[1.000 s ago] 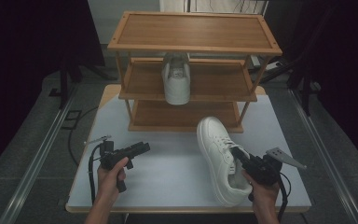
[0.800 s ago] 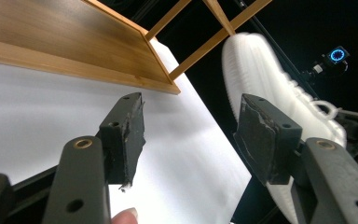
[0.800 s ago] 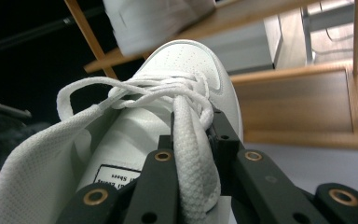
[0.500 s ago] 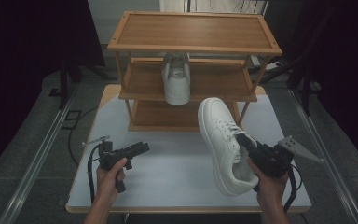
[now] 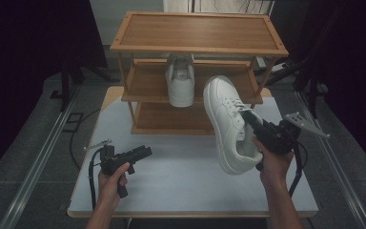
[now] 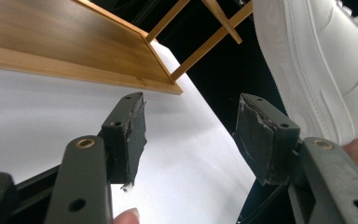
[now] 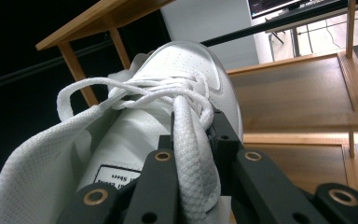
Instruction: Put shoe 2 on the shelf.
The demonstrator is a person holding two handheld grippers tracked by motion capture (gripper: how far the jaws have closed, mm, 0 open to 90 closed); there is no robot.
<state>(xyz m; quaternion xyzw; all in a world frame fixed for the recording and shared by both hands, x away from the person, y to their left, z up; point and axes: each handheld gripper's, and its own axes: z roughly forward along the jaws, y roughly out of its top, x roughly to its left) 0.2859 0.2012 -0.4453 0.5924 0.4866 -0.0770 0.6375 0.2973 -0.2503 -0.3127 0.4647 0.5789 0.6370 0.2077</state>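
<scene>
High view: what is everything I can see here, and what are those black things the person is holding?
Rack: one, wooden, three shelves, at the table's far end.
Shelf shoe: one, white, on the middle shelf, left of centre.
Held shoe: one, white, in the air before the rack's right half, toe toward the rack.
Table: one, white top with a wooden edge.
Floor rails: grey, along both sides of the table.
Left gripper: one, black, a hand-held two-jaw clamp, jaws open with nothing between them, low over the table's left part.
Right gripper: one, black, shut on the held shoe at its opening, by the laces.
Hands: two, one on each gripper, coming from the near edge.
</scene>
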